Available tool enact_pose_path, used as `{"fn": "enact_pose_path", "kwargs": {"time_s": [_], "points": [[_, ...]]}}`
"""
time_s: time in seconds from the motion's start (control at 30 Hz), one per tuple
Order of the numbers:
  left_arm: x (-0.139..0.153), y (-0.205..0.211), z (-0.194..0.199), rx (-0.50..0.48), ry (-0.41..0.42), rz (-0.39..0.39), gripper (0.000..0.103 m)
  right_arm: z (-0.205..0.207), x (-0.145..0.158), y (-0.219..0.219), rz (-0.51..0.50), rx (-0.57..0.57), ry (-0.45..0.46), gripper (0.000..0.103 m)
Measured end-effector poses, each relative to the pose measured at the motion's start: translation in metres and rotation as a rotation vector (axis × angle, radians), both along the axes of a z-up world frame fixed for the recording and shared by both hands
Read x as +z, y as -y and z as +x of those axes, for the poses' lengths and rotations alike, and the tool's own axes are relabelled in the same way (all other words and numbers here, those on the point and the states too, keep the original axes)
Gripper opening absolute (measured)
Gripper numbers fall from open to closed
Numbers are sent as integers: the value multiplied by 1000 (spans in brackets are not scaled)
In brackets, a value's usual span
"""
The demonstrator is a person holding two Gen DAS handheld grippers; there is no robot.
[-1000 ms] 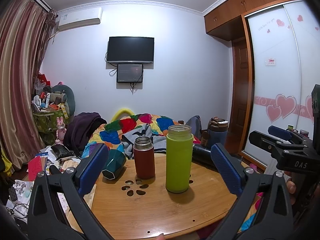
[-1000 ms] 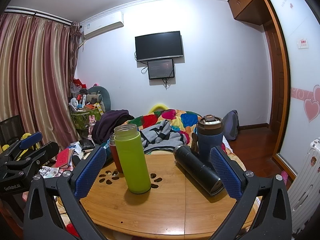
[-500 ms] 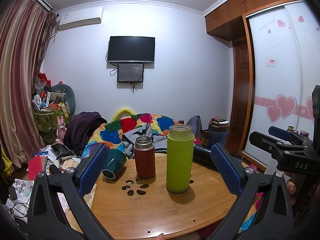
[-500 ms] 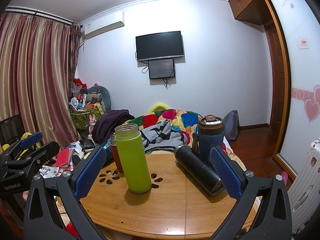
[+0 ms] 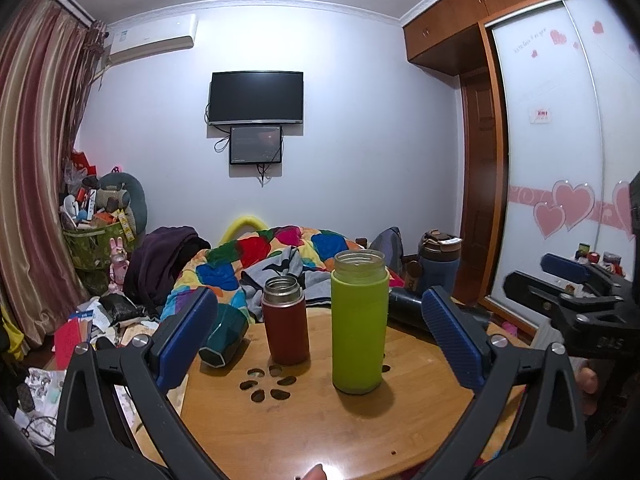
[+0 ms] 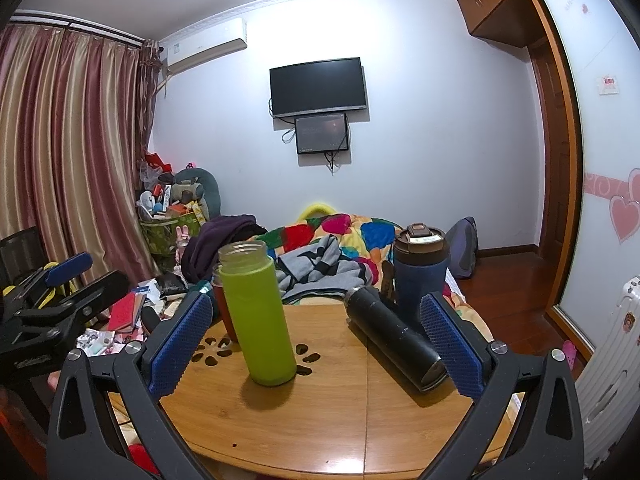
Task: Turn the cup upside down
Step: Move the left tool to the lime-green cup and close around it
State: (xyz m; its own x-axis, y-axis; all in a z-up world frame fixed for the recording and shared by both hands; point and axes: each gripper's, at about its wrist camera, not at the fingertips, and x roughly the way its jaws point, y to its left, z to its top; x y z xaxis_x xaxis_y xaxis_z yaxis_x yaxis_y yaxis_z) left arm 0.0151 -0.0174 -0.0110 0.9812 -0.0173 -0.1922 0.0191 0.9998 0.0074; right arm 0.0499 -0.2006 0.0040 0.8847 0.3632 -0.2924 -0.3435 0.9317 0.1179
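Observation:
A round wooden table point(image 5: 304, 432) point(image 6: 344, 420) carries several cups. A green lidless cup point(image 5: 359, 322) point(image 6: 258, 314) stands upright near the middle. A red lidless cup point(image 5: 285, 325) point(image 6: 222, 308) stands upright behind it. A teal cup point(image 5: 225, 334) lies on its side at the left. A black cup point(image 6: 394, 338) point(image 5: 404, 304) lies on its side at the right. A blue lidded cup point(image 6: 420, 270) point(image 5: 438, 258) stands at the back right. My left gripper point(image 5: 320, 340) is open and empty before the table. My right gripper point(image 6: 314, 344) is open and empty, apart from all cups.
A bed with a colourful quilt point(image 5: 280, 256) lies behind the table. Clutter and a basket point(image 5: 92, 248) fill the floor at left beside curtains point(image 6: 60, 168). A wardrobe point(image 5: 560, 140) stands at right. Each gripper shows at the edge of the other's view.
Both grippers have drifted very slightly; the cups and the open jaws look the same.

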Motion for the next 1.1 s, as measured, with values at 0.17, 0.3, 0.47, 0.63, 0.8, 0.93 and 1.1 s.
{"fn": "enact_pose_path", "kwargs": {"time_s": [0.17,0.3,0.47,0.63,0.8,0.93,1.1], "points": [[-13,10,43,-26,-82,26,103,13,-14,5,-14,-15,-38,103],[-26,18,79,-79,-154,15,103,24,-29,10,-33,-25,-74,103],[-40,21,119,-133,-238,-39,103,37,-44,17,-34,-34,-122,103],[-48,20,144,-146,-284,-78,87,45,-54,21,-32,-39,-161,103],[-53,26,156,-184,-306,-90,72,53,-62,21,-31,-35,-194,103],[-54,27,159,-190,-307,-87,64,54,-67,17,-45,-25,-209,103],[-51,25,156,-209,-325,-91,64,52,-72,10,-73,9,-213,103]]}}
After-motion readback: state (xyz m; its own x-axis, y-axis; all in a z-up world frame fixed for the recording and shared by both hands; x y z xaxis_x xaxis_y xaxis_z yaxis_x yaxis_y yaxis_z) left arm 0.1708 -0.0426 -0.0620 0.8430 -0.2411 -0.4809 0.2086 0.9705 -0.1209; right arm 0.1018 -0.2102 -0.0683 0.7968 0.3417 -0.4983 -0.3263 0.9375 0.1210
